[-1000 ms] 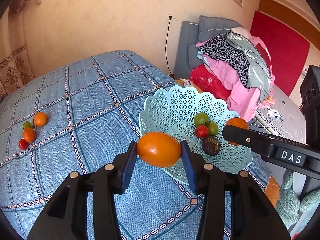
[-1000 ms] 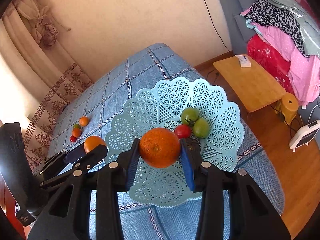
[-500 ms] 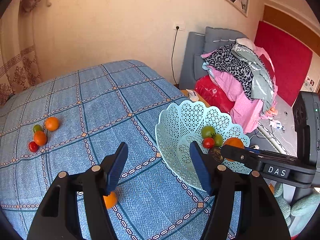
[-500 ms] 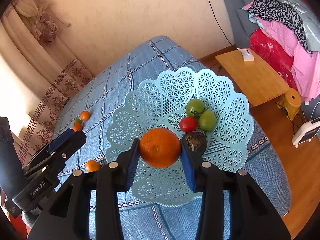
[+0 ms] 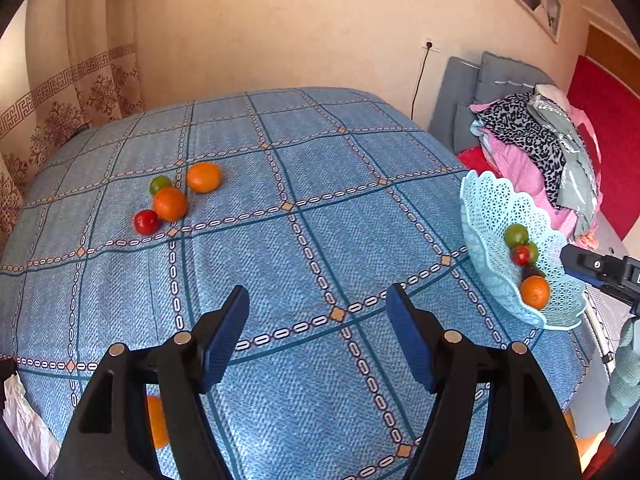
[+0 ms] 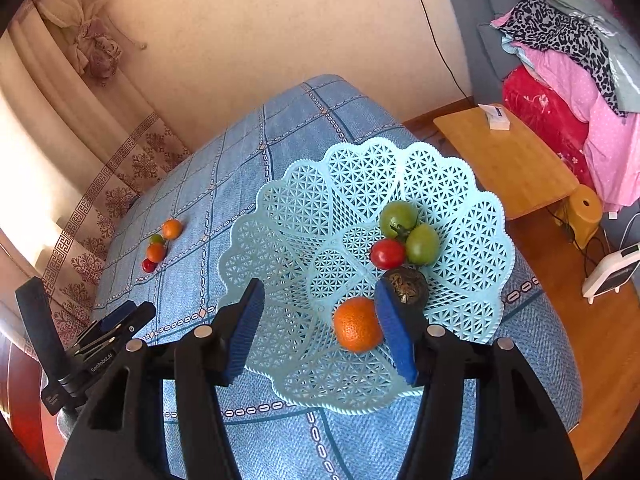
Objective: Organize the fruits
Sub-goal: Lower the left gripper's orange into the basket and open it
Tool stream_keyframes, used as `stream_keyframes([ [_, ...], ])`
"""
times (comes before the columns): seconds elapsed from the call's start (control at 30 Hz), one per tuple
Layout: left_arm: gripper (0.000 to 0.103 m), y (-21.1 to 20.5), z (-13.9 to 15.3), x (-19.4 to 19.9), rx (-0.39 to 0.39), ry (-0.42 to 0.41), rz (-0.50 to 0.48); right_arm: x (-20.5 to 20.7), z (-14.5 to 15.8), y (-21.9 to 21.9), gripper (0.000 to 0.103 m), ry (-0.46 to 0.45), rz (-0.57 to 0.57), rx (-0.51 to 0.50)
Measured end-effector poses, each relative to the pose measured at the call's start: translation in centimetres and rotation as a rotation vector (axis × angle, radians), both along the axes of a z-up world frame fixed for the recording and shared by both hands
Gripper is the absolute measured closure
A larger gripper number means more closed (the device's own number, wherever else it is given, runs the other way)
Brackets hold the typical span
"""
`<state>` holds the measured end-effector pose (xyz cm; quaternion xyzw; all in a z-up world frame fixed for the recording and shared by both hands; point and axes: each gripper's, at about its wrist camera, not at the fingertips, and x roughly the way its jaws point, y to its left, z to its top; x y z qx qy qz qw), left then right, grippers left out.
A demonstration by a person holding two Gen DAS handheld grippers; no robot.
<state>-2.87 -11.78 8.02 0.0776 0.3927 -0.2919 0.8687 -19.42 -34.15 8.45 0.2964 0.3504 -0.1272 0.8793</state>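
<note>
Fruits sit in two places: an orange with tomatoes in the basket at the bed's right edge, four more toward its far left. Both the left claw and the right claw are opening, grasping nothing.

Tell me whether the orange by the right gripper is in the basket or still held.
In the basket. The orange rests on the lattice of the light blue basket, and the right gripper is opening, its fingers off it.

Both wrist views look steeply down, sharing the basket.
</note>
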Motion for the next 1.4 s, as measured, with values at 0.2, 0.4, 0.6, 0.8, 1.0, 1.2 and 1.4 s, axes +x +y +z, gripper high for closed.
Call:
stream_keyframes([
  [0.2, 0.032, 3.2, -1.6, 0.6, 0.036, 0.026, 0.059, 0.1, 0.0, 0.1, 0.044, 0.002, 0.003, 0.001],
  [0.4, 0.032, 7.1, -2.7, 0.7, 0.065, 0.040, 0.133, 0.1, 0.0, 0.0, 0.044, 0.001, 0.002, -0.001],
  [0.6, 0.032, 9.4, -4.0, -0.4, 0.082, 0.081, 0.160, -0.1, 0.2, 0.1, 0.044, -0.007, 0.004, -0.001],
  [0.8, 0.032, 10.3, -4.7, -2.6, 0.095, 0.104, 0.161, 0.1, 0.2, 0.4, 0.044, -0.005, 0.016, -0.002],
  [1.0, 0.046, 9.6, -5.6, -3.7, 0.131, 0.091, 0.141, -0.4, 0.8, 0.5, 0.044, -0.025, 0.013, -0.008],
  [1.2, 0.068, 8.5, -5.0, -3.8, 0.125, 0.094, 0.106, -0.6, 0.9, 0.3, 0.044, -0.032, 0.006, -0.008],
  [1.4, 0.068, 4.5, -3.1, -4.5, 0.096, 0.054, 0.016, -0.9, 1.2, -0.1, 0.044, -0.038, -0.004, -0.008],
])
